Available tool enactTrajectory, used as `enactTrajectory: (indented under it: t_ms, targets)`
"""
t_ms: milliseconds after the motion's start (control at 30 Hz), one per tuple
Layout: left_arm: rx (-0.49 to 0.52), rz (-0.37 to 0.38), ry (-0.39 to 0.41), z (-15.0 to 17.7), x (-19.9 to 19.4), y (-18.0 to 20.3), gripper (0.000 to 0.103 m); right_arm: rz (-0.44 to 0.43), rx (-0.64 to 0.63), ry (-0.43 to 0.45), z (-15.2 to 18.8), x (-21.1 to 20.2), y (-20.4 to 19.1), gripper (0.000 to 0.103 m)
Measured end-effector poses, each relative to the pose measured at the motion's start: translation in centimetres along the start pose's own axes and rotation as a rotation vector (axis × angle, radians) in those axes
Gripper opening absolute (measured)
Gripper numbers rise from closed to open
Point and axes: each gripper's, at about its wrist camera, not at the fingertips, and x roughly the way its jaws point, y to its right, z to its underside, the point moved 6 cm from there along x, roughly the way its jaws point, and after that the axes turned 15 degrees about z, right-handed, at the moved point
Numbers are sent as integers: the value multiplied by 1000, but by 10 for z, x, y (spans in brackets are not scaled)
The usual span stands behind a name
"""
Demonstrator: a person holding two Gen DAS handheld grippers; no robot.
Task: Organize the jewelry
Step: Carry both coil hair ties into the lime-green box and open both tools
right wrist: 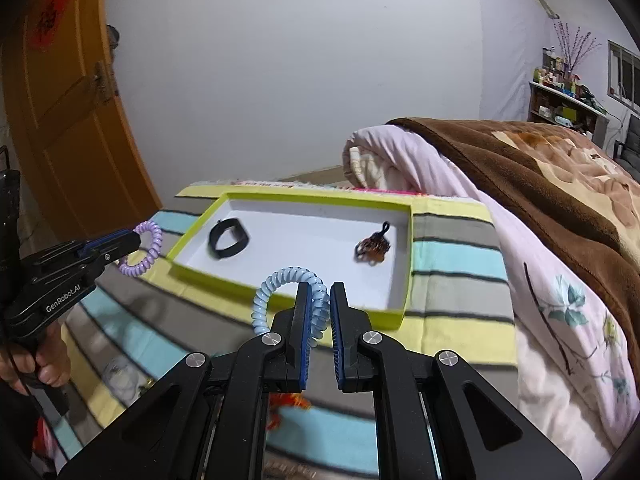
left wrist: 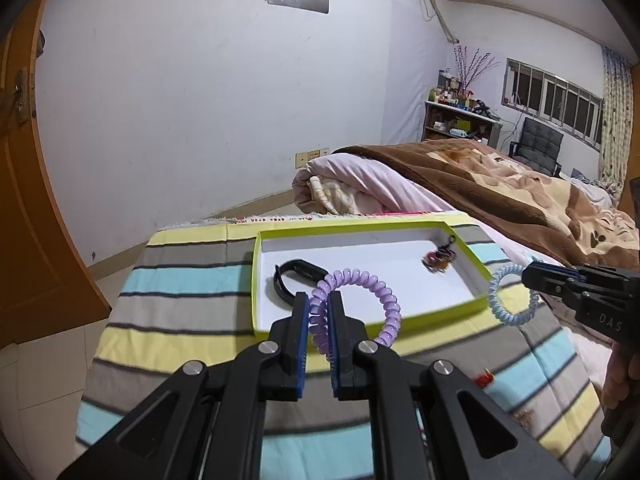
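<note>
Left gripper (left wrist: 319, 300) is clamped on a purple spiral coil bracelet (left wrist: 360, 284); the coil runs between the blue pads and loops out ahead, hanging in the air over the near rim of the shallow white tray with lime-green walls (left wrist: 256, 280). In the right wrist view the same left gripper (right wrist: 134, 238) sits off the tray's left side with the purple coil (right wrist: 146, 248) dangling from its tip, over the striped cloth rather than inside the tray. Parallax between views, so exact position over the rim is unclear.

Right gripper (right wrist: 320, 300) is clamped on a light-blue spiral coil bracelet (right wrist: 280, 284); the coil is pinched between the pads and arcs out to the left, above the tray's near wall (right wrist: 280, 292). From the left wrist view the right gripper (left wrist: 528, 276) holds the blue coil (left wrist: 508, 296) just off the tray's right near corner, lifted clear of the cloth.

Inside the tray: a black smart-band style wristband (right wrist: 230, 239) lies flat at the left part, and a dark brown tangled beaded piece with a black loop (right wrist: 374, 248) lies at the right part, well apart from the band.

Tray rests on a striped cloth of yellow, grey and pale-blue bands (left wrist: 180, 280). A folded pink quilt (right wrist: 404, 152) and brown fleece blanket (right wrist: 520, 160) lie behind and to the right. A small red-orange object (left wrist: 484, 379) lies on the cloth near the left gripper; too blurred to identify.
</note>
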Motion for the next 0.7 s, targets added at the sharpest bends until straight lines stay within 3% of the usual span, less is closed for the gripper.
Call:
enactTrajectory:
  t_ms: [333, 700]
  targets:
    - [-19, -25, -47, -8, 44, -23, 9, 29, 17, -60, -10, 55, 9, 9]
    - [-57, -48, -134, 12, 84, -43, 9, 51, 10, -127, -2, 99, 12, 9]
